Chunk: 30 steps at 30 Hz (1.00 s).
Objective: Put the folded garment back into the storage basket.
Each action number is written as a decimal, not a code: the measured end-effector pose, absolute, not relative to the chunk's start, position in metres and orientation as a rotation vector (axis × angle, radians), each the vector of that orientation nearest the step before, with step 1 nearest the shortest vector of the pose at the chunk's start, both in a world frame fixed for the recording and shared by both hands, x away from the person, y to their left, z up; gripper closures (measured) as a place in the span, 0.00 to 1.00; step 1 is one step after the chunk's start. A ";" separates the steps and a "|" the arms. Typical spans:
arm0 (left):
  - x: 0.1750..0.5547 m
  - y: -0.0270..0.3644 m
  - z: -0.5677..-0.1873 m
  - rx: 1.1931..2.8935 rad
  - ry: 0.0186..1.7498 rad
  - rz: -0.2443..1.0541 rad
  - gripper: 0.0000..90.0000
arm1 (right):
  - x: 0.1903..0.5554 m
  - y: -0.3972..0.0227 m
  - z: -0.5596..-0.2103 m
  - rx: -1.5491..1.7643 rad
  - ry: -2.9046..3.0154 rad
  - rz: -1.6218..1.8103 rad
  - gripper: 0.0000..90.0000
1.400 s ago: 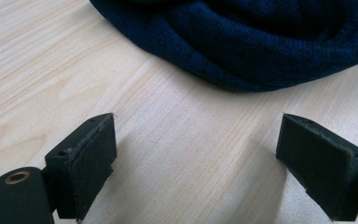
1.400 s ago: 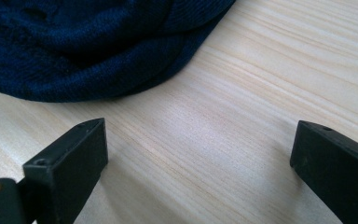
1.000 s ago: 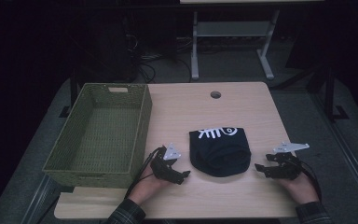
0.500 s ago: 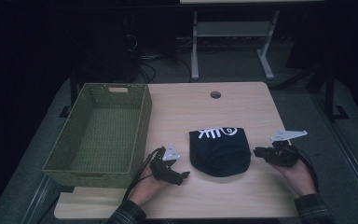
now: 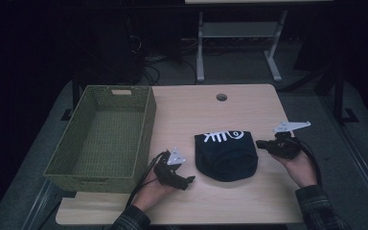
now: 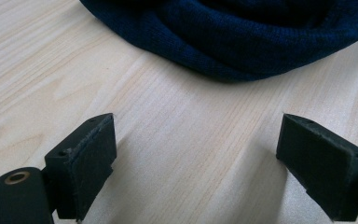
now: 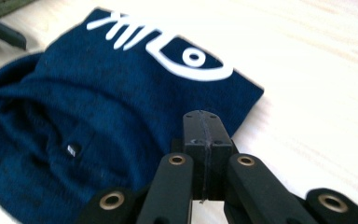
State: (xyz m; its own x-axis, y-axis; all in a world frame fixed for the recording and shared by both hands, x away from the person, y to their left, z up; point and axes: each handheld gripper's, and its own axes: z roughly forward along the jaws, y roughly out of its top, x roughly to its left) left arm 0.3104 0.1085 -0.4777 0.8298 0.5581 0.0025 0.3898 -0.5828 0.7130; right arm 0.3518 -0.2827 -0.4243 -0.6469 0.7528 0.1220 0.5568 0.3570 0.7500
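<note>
A folded dark blue garment (image 5: 226,153) with a white fish-skeleton print lies on the wooden table (image 5: 191,110), near its front. My left gripper (image 5: 188,181) rests on the table just left of the garment, open, with bare wood between its jaws. In the left gripper view (image 6: 196,163) the garment's rolled hem (image 6: 242,37) lies a short way ahead. My right gripper (image 5: 260,143) is at the garment's right edge, shut. In the right gripper view its jaws (image 7: 201,125) are pressed together over the cloth (image 7: 98,107), with nothing seen between them.
A green woven basket (image 5: 146,129) stands empty along the table's left side, close to my left hand. A round cable hole (image 5: 221,97) sits near the far edge. A desk frame and cables stand on the dark floor beyond.
My right gripper has moved away from the front edge and leftward, up to the garment's right edge. The left gripper and the garment have stayed in place.
</note>
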 end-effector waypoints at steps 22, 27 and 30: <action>0.310 0.108 -0.477 2.264 0.691 0.293 0.12 | 0.407 -0.259 -0.418 1.190 2.391 1.160 1.00; 0.310 0.108 -0.477 2.264 0.690 0.294 0.12 | 0.420 -0.256 -0.430 1.232 2.399 1.156 1.00; 0.310 0.109 -0.477 2.264 0.691 0.294 0.12 | 0.426 -0.254 -0.435 1.236 2.400 1.143 1.00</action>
